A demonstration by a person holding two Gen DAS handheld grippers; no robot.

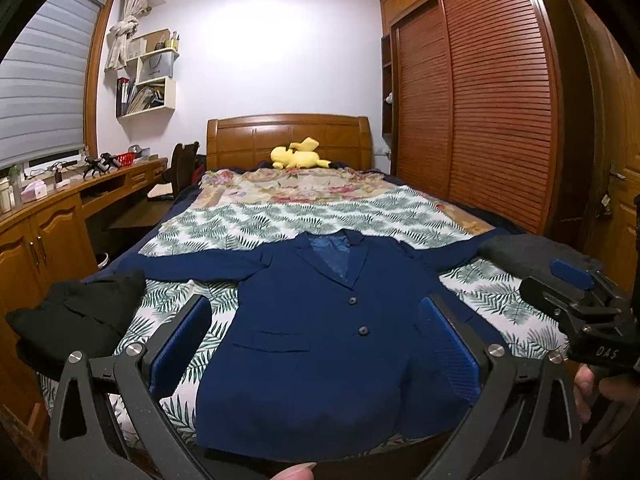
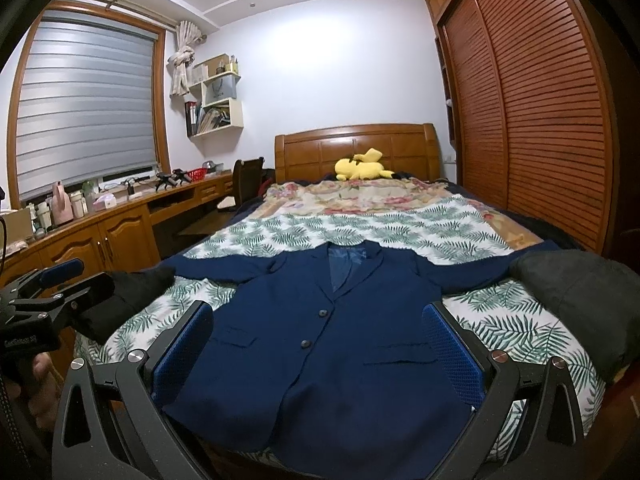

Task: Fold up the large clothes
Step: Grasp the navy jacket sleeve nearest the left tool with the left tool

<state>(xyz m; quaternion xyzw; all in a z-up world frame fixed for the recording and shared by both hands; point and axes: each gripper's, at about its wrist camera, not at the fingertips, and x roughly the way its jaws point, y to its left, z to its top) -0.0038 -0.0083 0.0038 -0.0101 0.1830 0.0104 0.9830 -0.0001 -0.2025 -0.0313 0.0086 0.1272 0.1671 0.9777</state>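
Note:
A navy blue suit jacket (image 1: 320,344) (image 2: 320,360) lies flat and face up on the leaf-patterned sheet (image 1: 480,300) of the bed. It is buttoned, its collar is toward the headboard and both sleeves are spread sideways. My left gripper (image 1: 316,304) hovers open over the jacket's lower half with nothing between its blue pads (image 1: 182,344). It also shows at the left edge as the left gripper (image 2: 94,274). My right gripper (image 2: 319,307) hangs open over the same lower part, empty. From the other side the right gripper (image 1: 544,278) is at the right, held by a hand.
A black folded garment (image 1: 80,316) (image 2: 132,292) sits at the bed's left corner and a dark grey one (image 1: 532,252) (image 2: 580,300) at the right. A yellow plush toy (image 1: 298,154) lies by the headboard. A wooden desk (image 1: 60,208) runs along the left and a slatted wardrobe (image 1: 480,100) along the right.

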